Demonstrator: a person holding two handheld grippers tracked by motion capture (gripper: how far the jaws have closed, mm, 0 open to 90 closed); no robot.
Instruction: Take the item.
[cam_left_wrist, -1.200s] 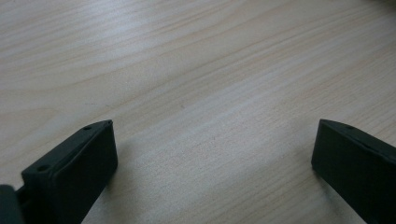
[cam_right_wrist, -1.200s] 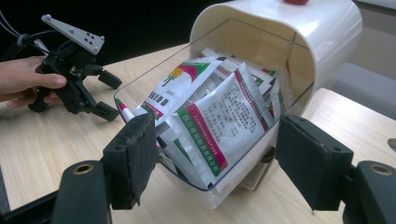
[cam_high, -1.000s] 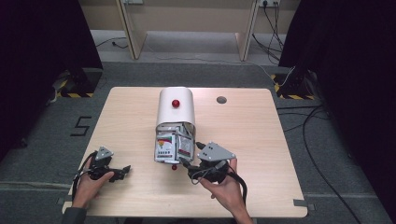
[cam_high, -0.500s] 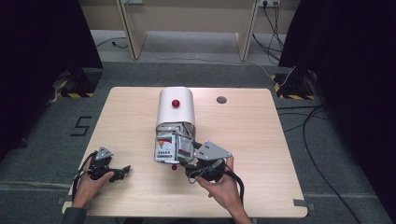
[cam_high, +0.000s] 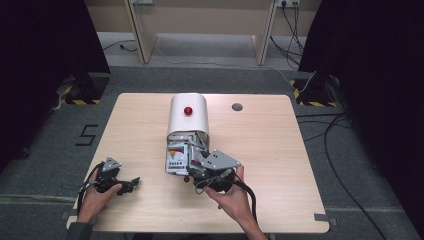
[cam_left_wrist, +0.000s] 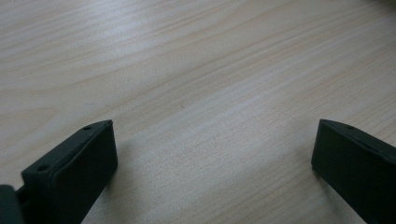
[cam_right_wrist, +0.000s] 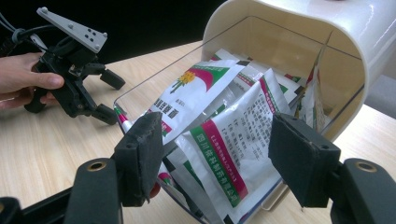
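A white rounded container (cam_high: 188, 122) with a red knob (cam_high: 188, 110) on top stands mid-table. Its clear drawer (cam_high: 172, 171) is pulled out toward me and holds several printed foil packets (cam_high: 179, 154). My right gripper (cam_high: 194, 169) is at the drawer's front right corner. In the right gripper view it (cam_right_wrist: 219, 158) is open, its pads standing either side of the upright white, green and red packets (cam_right_wrist: 224, 135) without pressing them. My left gripper (cam_high: 131, 183) rests on the table at the front left, open (cam_left_wrist: 212, 154) over bare wood.
The wooden table (cam_high: 280, 150) has a small round hole (cam_high: 237, 107) at the back right. The left hand and its gripper (cam_right_wrist: 112, 97) lie beyond the drawer in the right gripper view. Cables cross the floor to the right.
My right gripper has shifted slightly left, closer to the drawer's front. The left gripper has stayed put.
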